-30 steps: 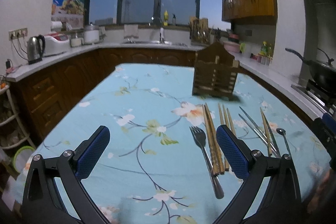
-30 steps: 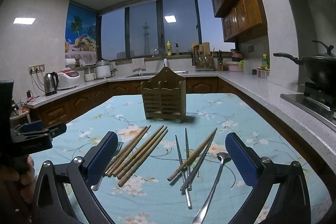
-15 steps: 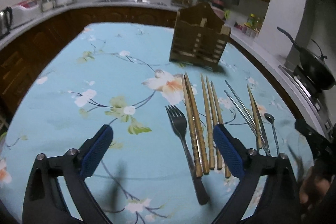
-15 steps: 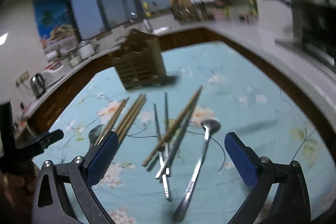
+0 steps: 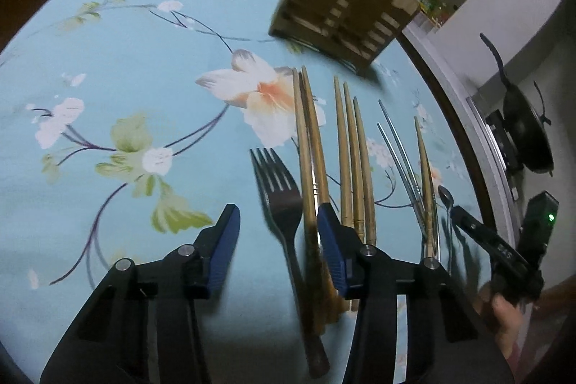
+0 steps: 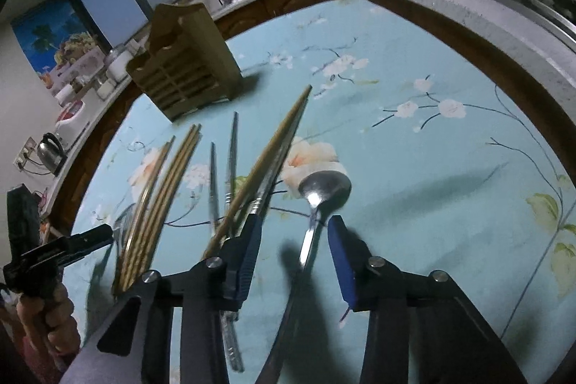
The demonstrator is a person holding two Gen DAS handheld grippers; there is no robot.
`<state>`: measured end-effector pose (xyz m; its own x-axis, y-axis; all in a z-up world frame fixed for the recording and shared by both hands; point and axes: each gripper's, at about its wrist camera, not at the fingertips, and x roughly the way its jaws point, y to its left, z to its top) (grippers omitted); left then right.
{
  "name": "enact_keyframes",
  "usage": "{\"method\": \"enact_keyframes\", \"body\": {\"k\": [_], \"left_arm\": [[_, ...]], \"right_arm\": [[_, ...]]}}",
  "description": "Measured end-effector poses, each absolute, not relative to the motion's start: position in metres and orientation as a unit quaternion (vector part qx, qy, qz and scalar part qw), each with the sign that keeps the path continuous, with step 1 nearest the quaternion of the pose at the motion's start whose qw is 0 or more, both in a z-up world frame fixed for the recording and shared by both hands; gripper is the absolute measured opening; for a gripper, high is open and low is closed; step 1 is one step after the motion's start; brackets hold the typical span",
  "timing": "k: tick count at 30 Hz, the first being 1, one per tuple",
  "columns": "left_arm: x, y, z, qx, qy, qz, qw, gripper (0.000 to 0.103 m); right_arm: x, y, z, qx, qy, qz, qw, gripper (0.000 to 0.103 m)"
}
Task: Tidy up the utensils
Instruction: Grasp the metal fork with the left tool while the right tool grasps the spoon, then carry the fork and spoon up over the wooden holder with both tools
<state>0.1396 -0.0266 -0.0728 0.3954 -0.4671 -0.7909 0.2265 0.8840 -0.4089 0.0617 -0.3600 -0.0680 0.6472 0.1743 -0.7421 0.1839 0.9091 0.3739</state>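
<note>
A steel fork (image 5: 279, 193) lies flat on the worktop (image 5: 144, 35), which is covered in a pale blue flowered cloth, tines pointing toward the far edge. My left claw (image 5: 275, 240) straddles its handle; the jaws have just been closing to about half width, and the pads do not yet press on it. Just beside it lies a row of wooden chopsticks (image 5: 345, 161), one pair touching the fork's right side.

A steel spoon (image 6: 322, 195) lies nearer the worktop's right edge, bowl toward the far edge. My right claw (image 6: 293, 240) has also just been closing around its handle, half open, with nothing gripped. Metal chopsticks (image 6: 232, 153) and one wooden chopstick (image 6: 277, 146) cross just beside the spoon.

Both pieces look light, rigid and smooth, so likely slippery and lying low on the cloth. I judge the best hold is across the narrow neck or mid-handle, clear of the neighbouring chopsticks.

A slatted wooden holder (image 5: 338, 6) stands upright toward the far edge.
</note>
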Motion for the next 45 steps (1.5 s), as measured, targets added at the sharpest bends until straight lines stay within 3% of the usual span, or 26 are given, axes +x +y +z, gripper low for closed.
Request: {"method": "enact_keyframes", "body": {"k": [5, 7, 9, 13, 14, 15, 45], "left_arm": [[0.148, -0.036, -0.072, -0.101, 0.510, -0.223, 0.825, 0.034], [0.151, -0.040, -0.073, -0.093, 0.510, -0.226, 0.825, 0.025], [0.152, -0.040, -0.073, -0.087, 0.508, -0.229, 0.825, 0.021], [0.150, -0.037, -0.074, -0.082, 0.501, -0.236, 0.828, 0.017], [0.151, -0.038, -0.074, -0.081, 0.502, -0.238, 0.828, 0.005], [0.150, -0.037, -0.074, -0.081, 0.502, -0.239, 0.827, 0.004], [0.112, 0.009, 0.021, -0.131, 0.367, -0.235, 0.890, 0.002]], "right_arm": [[0.076, -0.365, -0.073, 0.239, 0.416, 0.012, 0.877, 0.030], [0.082, -0.363, -0.076, 0.256, 0.420, 0.029, 0.870, 0.011], [0.084, -0.359, -0.077, 0.262, 0.415, 0.037, 0.870, 0.005], [0.078, -0.352, -0.071, 0.252, 0.406, 0.045, 0.877, 0.004], [0.077, -0.351, -0.069, 0.245, 0.407, 0.044, 0.879, 0.003], [0.075, -0.350, -0.065, 0.240, 0.405, 0.044, 0.881, 0.002], [0.055, -0.310, 0.038, 0.153, 0.298, 0.067, 0.940, 0.002]]}}
